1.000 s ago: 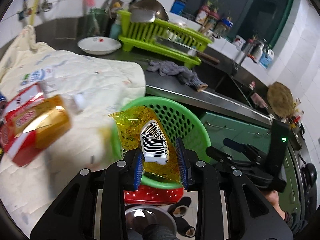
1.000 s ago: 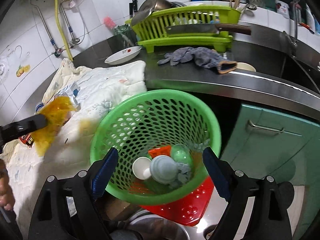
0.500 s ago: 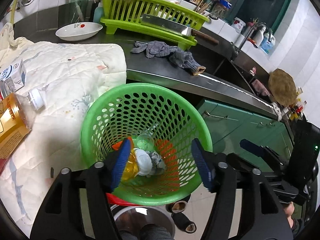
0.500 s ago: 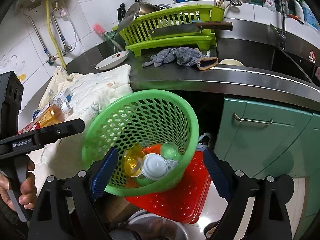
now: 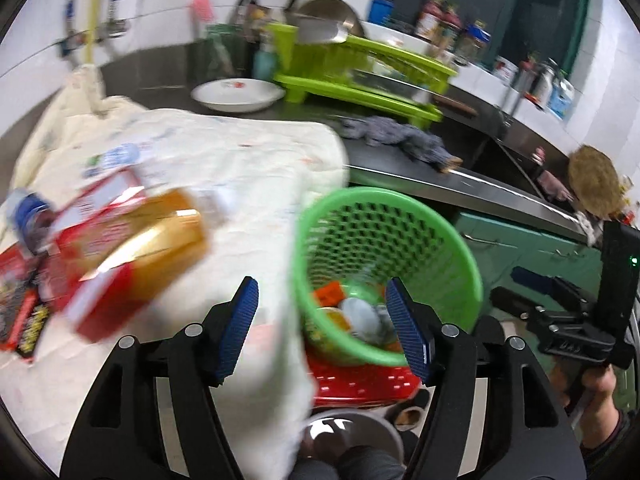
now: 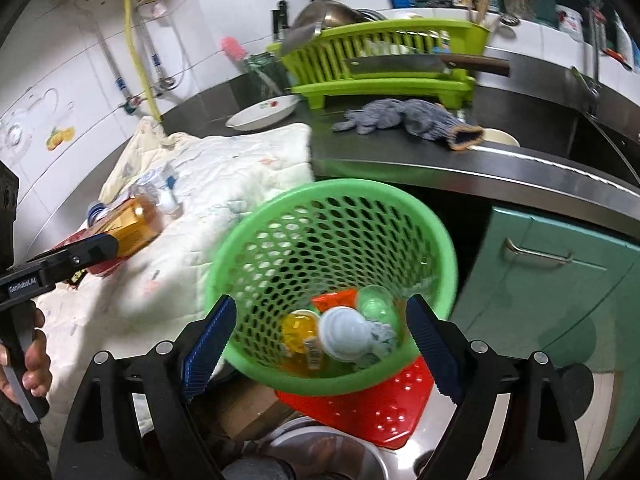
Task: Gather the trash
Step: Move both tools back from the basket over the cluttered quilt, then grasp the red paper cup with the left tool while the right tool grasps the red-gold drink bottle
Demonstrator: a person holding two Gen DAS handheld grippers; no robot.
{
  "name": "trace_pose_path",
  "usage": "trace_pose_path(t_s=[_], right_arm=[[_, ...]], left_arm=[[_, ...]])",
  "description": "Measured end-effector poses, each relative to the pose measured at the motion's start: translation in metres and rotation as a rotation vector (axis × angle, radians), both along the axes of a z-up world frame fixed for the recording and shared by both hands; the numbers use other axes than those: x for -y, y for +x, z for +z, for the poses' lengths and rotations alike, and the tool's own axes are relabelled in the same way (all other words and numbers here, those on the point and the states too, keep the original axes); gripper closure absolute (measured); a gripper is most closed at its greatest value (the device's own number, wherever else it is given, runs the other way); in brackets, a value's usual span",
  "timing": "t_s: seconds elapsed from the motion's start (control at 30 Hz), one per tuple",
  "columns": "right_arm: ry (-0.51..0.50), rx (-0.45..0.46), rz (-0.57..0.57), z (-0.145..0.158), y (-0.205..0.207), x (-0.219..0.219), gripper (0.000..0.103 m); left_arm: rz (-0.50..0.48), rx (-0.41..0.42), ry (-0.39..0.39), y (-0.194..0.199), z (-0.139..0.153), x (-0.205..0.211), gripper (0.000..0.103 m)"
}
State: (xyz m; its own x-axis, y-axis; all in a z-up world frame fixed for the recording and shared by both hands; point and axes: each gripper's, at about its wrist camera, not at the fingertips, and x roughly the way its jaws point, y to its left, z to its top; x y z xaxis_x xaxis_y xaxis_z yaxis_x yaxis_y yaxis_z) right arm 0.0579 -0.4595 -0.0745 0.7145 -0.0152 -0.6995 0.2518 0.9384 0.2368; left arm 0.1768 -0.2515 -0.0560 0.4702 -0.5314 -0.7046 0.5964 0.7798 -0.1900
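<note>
Green basket [image 6: 332, 216], one, with one yellow wrapper [image 6: 298, 338] inside; both grippers' jaws apart, empty.

Green mesh basket [image 6: 332, 216] — tilted, holding yellow wrapper [image 6: 298, 334], white cup [image 6: 344, 334].

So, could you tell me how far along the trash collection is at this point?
Partly done. The green basket already holds a yellow wrapper, a white cup and other scraps. Nothing is in hand: the left gripper and right gripper are both open and empty. The amber bottle and red packets remain on the cloth.
</note>
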Motion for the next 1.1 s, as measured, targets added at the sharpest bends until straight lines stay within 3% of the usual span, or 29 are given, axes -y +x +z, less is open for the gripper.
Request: trace_pose_path(t_s=[0.37, 0.6, 0.73, 1.03, 1.1], right_arm=[[-0.030, 0.008, 0.130, 0.015, 0.028, -0.061, 0.017], [-0.037, -0.001, 0.199, 0.019, 0.047, -0.096, 0.017], [-0.039, -0.001, 0.237, 0.021, 0.058, -0.116, 0.017], [-0.054, -0.013, 0.313, 0.025, 0.077, -0.153, 0.017], [-0.072, -0.018, 0.330, 0.025, 0.083, -0.159, 0.017]], left_arm=[[0.266, 0.060, 0.022, 0.033, 0.017, -0.137, 0.037], [0.476, 0.068, -0.055, 0.043, 0.025, -0.224, 0.037], [0.572, 0.030, -0.091, 0.049, 0.016, -0.260, 0.038], [0.586, -0.072, -0.196, 0.070, -0.015, -0.286, 0.039], [0.577, -0.096, -0.223, 0.076, -0.021, -0.288, 0.045]])
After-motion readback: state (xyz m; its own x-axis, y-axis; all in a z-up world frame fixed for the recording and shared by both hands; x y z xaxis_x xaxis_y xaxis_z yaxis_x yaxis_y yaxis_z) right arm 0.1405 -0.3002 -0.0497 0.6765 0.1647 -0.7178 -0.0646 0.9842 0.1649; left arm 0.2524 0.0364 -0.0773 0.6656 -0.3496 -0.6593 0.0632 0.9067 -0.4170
